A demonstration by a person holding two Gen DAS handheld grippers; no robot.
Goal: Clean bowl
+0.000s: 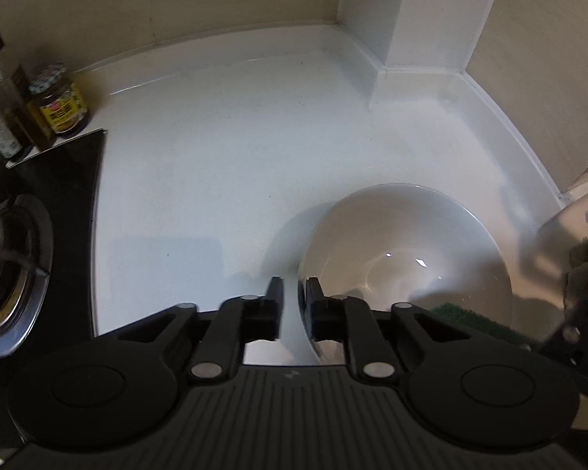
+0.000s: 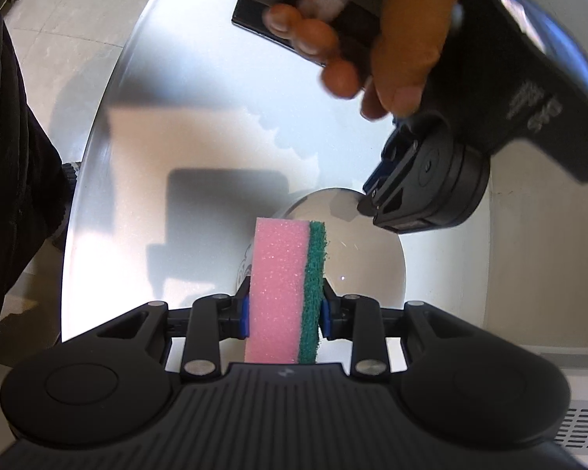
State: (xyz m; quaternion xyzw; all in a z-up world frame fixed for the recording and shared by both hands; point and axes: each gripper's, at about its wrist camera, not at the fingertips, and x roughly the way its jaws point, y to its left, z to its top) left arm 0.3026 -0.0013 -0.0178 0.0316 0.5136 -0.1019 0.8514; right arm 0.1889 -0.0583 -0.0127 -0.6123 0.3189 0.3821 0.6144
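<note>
Bowl (image 1: 407, 250): white glazed ceramic on worktop (image 1: 223, 180), just ahead-right of left claw (image 1: 294, 293). Rigid, smooth, slippery, breakable; grip at rim. Left claw straddles near rim, pads apparently not pressing. Right claw (image 2: 284, 309) clamps soft, compressible sponge (image 2: 286, 290) above bowl.

Both grippers same build: black plastic, ribbed top plate, two round caps at the sides, linkage arms with silver pivot pins. Right gripper (image 2: 284, 309) has blue pads on its fingers (image 2: 244, 313). Left gripper (image 1: 294, 305) body carries white lettering, blue trim near the front. Person wears dark clothing (image 2: 15, 137).
</note>
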